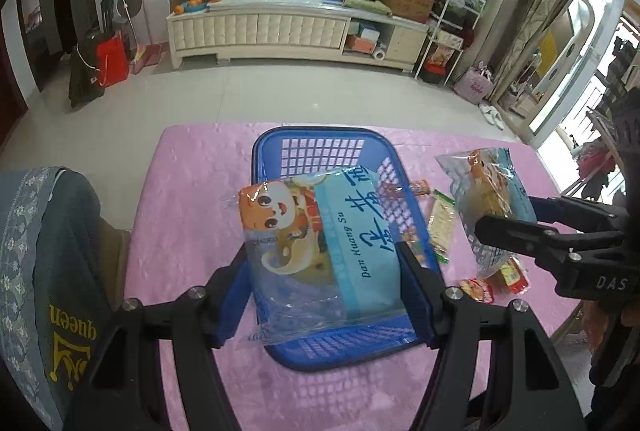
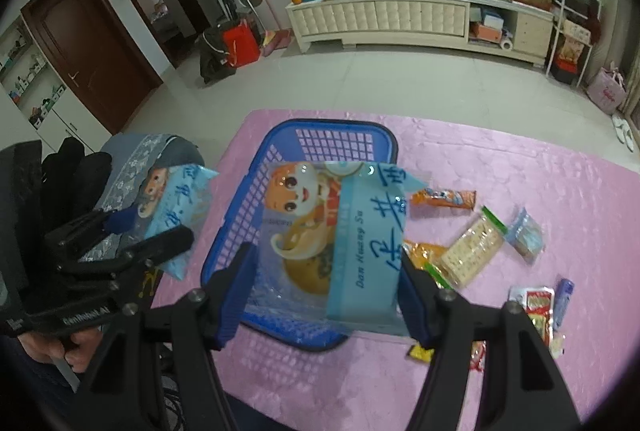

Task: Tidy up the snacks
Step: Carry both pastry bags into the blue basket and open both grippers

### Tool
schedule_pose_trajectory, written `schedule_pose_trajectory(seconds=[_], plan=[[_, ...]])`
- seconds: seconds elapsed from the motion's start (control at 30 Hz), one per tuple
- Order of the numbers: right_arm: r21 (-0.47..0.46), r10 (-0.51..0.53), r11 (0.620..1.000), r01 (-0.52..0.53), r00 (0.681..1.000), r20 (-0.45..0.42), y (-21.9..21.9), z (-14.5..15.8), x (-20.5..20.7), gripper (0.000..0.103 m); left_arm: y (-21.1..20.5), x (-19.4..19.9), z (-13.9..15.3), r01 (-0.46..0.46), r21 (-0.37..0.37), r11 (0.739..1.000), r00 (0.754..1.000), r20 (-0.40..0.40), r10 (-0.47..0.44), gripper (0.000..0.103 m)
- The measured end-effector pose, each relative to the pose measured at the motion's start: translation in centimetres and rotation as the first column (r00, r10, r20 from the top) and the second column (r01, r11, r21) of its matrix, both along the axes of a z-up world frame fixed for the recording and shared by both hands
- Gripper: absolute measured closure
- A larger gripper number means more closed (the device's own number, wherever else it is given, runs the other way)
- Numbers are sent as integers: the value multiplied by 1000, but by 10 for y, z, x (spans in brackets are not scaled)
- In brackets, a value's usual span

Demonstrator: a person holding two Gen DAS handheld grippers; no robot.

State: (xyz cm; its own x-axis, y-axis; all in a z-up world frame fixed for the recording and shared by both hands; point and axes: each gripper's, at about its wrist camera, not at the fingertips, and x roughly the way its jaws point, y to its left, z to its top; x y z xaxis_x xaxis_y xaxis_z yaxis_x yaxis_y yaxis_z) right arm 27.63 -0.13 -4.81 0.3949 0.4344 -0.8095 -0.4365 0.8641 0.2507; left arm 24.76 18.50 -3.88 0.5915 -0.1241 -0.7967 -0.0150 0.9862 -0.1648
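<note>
Crinkly clear-and-blue plastic is filling both views: two matching Dan Huang Su pastry packets, each printed with an orange cartoon cat. The left gripper (image 1: 324, 267) is clamping one packet (image 1: 320, 243) between its blue-padded fingers (image 1: 416, 295) above the basket (image 1: 316, 147), a blue rectangular plastic one with latticed walls, sitting on the glossy pink tablecloth (image 1: 188, 199). The right gripper (image 2: 326, 279) is pinching the second packet (image 2: 340, 239) over that same basket (image 2: 320, 129). Loose snacks are lying to the basket's right on the tablecloth (image 2: 520, 159): one orange tube-shaped wrapper (image 2: 448, 198), one flat cracker pack (image 2: 474, 253) with green ends, one small bluish sachet (image 2: 526, 235) and one red-and-white pack (image 2: 538, 305).
</note>
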Motion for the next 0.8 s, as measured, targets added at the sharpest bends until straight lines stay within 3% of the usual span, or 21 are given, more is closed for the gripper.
schedule_pose_trajectory(seconds=[0.33,0.8], plan=[[-26,48,998,-51,993,-107,21,-26,62,33,19,65,-28,-25,-38,999,994,-103,21,38],[-23,63,997,-68,984,-165,35,-39,103,33,11,101,-37,-19,-45,999,986,-164,11,38]])
